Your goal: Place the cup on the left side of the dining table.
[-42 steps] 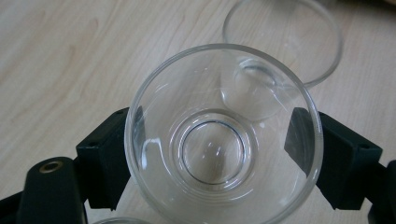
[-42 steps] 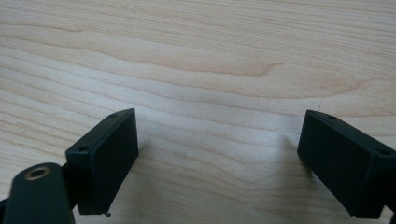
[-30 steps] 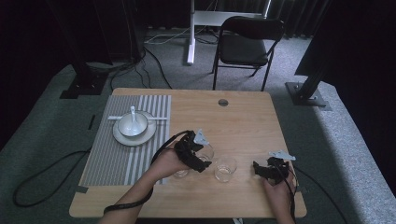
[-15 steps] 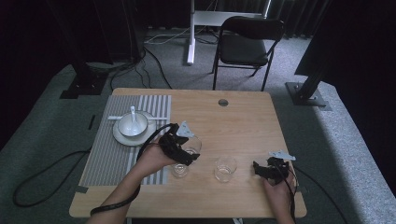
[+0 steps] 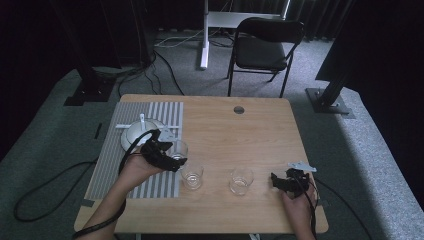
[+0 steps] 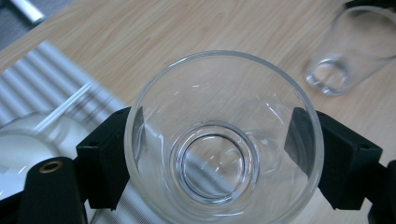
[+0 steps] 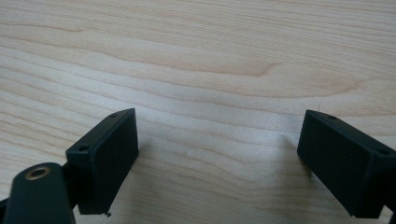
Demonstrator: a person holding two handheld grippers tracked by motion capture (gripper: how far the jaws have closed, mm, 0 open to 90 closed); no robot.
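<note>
The left gripper (image 5: 176, 159) clamps a clear glass (image 5: 178, 149) between its two black jaws, one pad pressed on each side of the wall; in the left gripper view the glass (image 6: 224, 140) sits squarely between them, mouth toward the camera. Seen from above, the held glass is at the right edge of the striped mat (image 5: 107, 165), just beside the white plate (image 5: 131, 136) on that mat. A second glass (image 5: 192, 176) stands on the table (image 5: 250, 130) close to the mat's right edge, and a third glass (image 5: 241, 180) farther right of the mat. The right gripper (image 5: 278, 181) rests on the table far from the mat, jaws spread wide with nothing but bare wood between them.
</note>
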